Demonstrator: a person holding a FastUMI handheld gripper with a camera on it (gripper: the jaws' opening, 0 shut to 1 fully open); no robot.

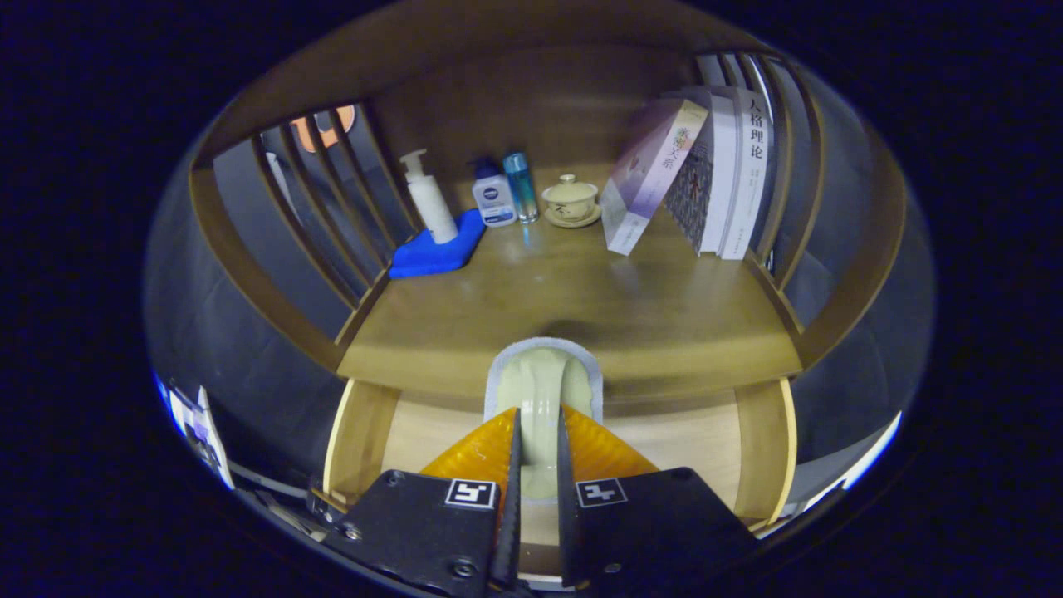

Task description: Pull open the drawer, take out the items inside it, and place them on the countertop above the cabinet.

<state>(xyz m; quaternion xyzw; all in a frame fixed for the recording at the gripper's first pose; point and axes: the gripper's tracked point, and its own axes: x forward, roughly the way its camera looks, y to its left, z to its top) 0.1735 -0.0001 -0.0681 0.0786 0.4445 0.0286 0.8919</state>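
I have the fingers (538, 448) pinching a pale green spoon (540, 399), one finger pressed on each side of its handle. The spoon points straight ahead of the fingers, long way forward, and its far end hangs over the front edge of the table (581, 307), with the open drawer (664, 440) right below. I think I just need to push forward and lower it onto the bare wood, well before the books (706, 166) and bottles (498, 195).

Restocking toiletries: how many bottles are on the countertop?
3, all at the back left: a white pump bottle on the blue cloth, a squat bottle beside it, then a slim teal bottle.
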